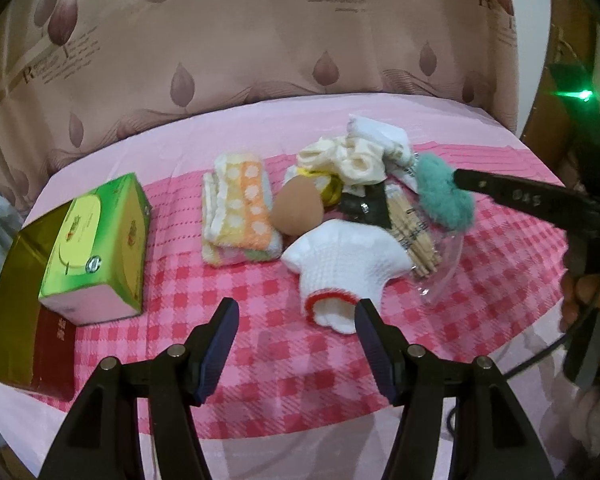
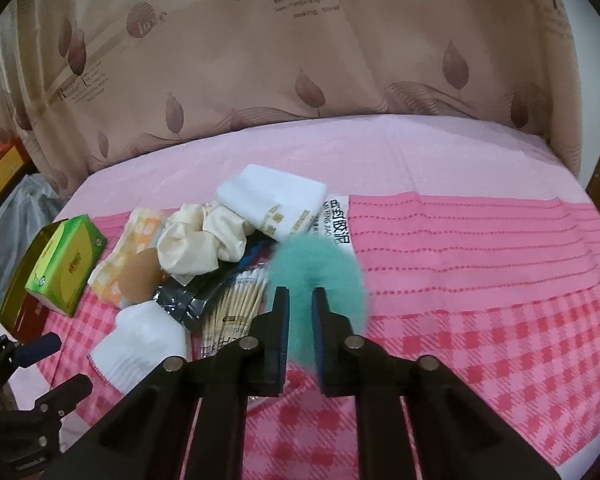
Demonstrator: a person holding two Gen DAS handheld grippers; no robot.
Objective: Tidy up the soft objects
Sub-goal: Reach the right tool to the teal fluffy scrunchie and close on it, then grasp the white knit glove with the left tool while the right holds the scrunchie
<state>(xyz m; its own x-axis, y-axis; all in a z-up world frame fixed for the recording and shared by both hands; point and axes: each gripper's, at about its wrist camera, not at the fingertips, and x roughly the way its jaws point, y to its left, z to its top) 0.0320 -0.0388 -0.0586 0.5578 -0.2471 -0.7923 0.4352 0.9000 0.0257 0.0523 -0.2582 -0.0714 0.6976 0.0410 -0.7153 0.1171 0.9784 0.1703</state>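
Note:
A pile of soft things lies on the pink checked cloth (image 1: 260,360). My right gripper (image 2: 300,296) is shut on a teal fluffy scrunchie (image 2: 320,264), also seen in the left wrist view (image 1: 444,196), held just above the pile's right side. My left gripper (image 1: 296,316) is open and empty, just in front of a white knit glove (image 1: 340,268). Behind the glove lie a tan sponge egg (image 1: 296,212), a folded orange-dotted towel (image 1: 240,216), a cream satin scrunchie (image 1: 348,156) and a white folded towel (image 2: 272,200).
A green tissue box (image 1: 96,248) rests on a gold and red box (image 1: 20,320) at the left. A clear bag of cotton swabs (image 1: 416,236) and a dark packet (image 2: 184,300) lie in the pile. A leaf-print curtain (image 2: 300,60) hangs behind the table.

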